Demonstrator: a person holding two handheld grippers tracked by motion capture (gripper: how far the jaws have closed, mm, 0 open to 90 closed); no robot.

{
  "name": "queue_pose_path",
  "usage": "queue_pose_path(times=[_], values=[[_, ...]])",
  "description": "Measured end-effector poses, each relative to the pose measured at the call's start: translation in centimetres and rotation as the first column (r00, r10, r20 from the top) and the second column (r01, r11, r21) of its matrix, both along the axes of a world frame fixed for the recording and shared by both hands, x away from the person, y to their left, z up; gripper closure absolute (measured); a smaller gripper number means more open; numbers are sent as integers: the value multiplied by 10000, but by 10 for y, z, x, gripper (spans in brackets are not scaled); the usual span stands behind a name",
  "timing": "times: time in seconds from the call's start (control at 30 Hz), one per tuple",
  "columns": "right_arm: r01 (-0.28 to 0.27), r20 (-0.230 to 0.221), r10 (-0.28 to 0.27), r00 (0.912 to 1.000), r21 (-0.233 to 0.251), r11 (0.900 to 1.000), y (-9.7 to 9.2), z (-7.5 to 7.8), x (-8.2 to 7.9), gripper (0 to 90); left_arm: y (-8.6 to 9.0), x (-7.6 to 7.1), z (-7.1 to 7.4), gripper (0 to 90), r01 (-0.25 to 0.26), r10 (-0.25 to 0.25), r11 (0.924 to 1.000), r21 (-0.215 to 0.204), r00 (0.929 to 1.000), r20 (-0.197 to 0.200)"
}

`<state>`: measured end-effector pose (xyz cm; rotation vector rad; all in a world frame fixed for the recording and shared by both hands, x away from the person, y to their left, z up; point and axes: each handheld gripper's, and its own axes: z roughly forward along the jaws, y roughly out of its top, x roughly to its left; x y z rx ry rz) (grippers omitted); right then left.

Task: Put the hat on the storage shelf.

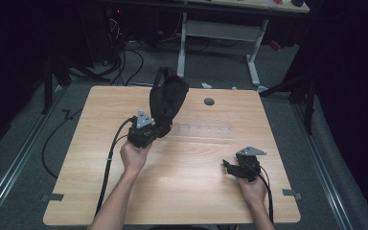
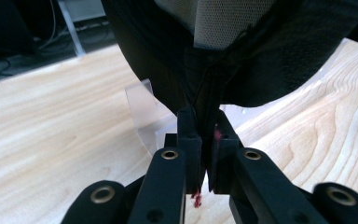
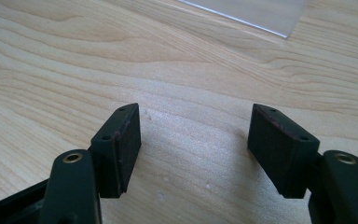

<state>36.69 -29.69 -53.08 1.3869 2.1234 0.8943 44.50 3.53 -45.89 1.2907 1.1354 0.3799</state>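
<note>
Black bag [image 1: 167, 98] upright, perhaps tilted

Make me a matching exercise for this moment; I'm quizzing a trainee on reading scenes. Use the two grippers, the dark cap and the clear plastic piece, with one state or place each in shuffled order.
Things:
1. left gripper
2. right gripper
3. black cap
4. clear plastic sheet

States or places:
A. jaws spread apart over bare wood
B. lying flat on the table near its middle
C. jaws closed on dark fabric
D. held up above the table

Pairs: 1-C, 2-A, 3-D, 4-B
</note>
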Motion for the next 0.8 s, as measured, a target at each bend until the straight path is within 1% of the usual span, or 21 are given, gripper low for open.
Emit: queue_pose_path(times=[0.03, 0.07, 0.13, 0.2, 0.23, 0.3, 0.4, 0.47, 0.5, 0.53, 0.6, 0.67, 0.8], values=[[-17, 1, 17, 10000, 0, 10000, 0, 0, 0, 349, 1, 0, -1, 852, -41, 41, 9999, -107, 10000, 49], [-24, 0, 24, 10000, -6, 10000, 0, 0, 0, 347, 3, 0, -2, 852, -69, 69, 9997, -252, 10000, -33], [-31, -4, 31, 10000, -2, 10000, 0, 0, 0, 347, 5, 0, -3, 844, -101, 98, 9994, -337, 9999, -90], [-27, -8, 27, 10000, 2, 10000, 0, 0, 0, 347, 7, -1, -4, 818, -103, 93, 9988, -485, 9997, -204], [-26, -10, 26, 10000, 4, 10000, 0, 0, 0, 347, 7, -2, -5, 805, -96, 83, 9988, -490, 9996, -262], [-24, -9, 24, 10000, 4, 10000, 0, 0, 0, 346, 8, -3, -6, 757, -100, 78, 9984, -551, 9992, -385], [-24, -9, 24, 10000, 5, 10000, 0, 0, 0, 346, 11, -5, -6, 672, -100, 75, 9976, -679, 9993, -369], [-21, -9, 21, 10000, 8, 10000, 0, 0, 0, 346, 13, -7, -6, 590, -62, 33, 9980, -628, 9990, -452], [-14, -13, 14, 10000, 10, 10000, 0, 0, 0, 346, 15, -7, -6, 512, -49, 20, 9983, -583, 9987, -502], [-14, -13, 14, 10000, 10, 10000, 0, 0, 0, 346, 16, -8, -6, 512, -76, 41, 9979, -647, 9984, -555], [-9, -11, 9, 10000, 8, 10000, 0, 0, 0, 346, 21, -9, -4, 459, -133, 76, 9962, -863, 9978, -662], [-4, -10, 4, 10000, 8, 10000, 0, 0, 0, 346, 25, -12, -2, 414, -156, 87, 9948, -1010, 9976, -684], [2, -12, -2, 10000, 10, 10000, 0, 0, 0, 346, 33, -17, 0, 400, -104, 11, 9926, -1206, 9970, -770]])
